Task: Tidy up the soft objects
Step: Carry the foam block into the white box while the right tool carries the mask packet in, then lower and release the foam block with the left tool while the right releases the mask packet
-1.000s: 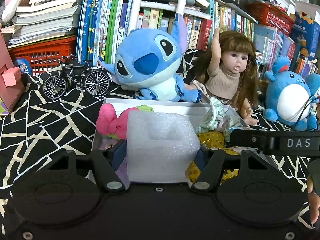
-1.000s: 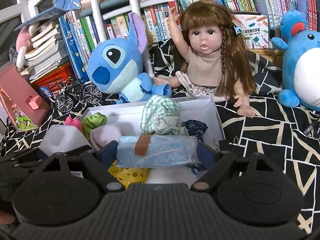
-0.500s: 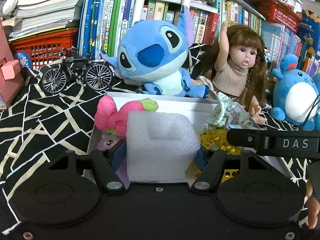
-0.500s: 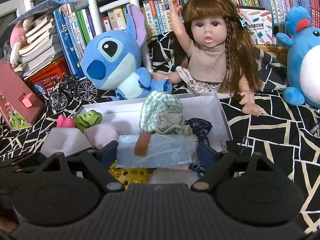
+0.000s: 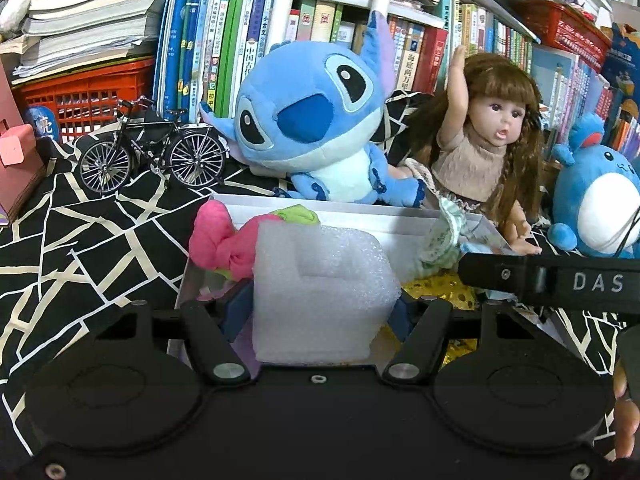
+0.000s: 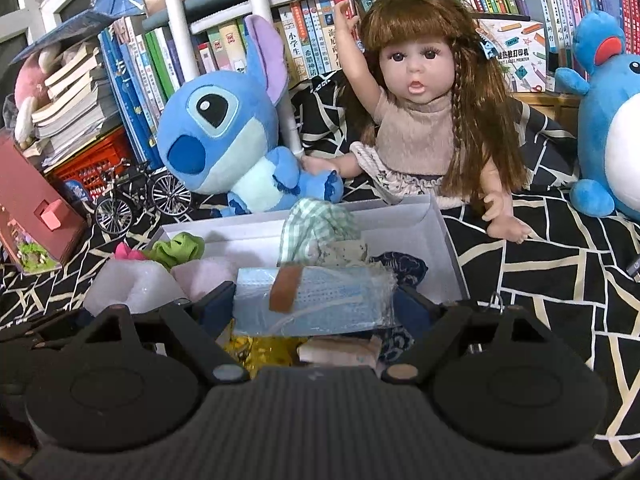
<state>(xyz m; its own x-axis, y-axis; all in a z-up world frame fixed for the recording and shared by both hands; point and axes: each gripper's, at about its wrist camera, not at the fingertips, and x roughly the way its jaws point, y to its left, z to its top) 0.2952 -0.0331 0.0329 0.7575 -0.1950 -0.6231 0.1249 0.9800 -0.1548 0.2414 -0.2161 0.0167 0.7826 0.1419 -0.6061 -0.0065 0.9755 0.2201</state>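
White foam block (image 5: 324,292) clamped in left gripper (image 5: 320,312), bagged blue masks (image 6: 316,300) clamped in right gripper (image 6: 316,304); both hang over the crowded white box (image 6: 400,236). Risk: foam may crush; slick bag may slip; either could land on the pile and roll onto the black patterned cloth (image 5: 92,240).

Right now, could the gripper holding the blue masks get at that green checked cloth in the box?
Probably not yet: the right gripper is shut on the mask pack, so its jaws are occupied. Otherwise the checked cloth lies unobstructed just ahead.
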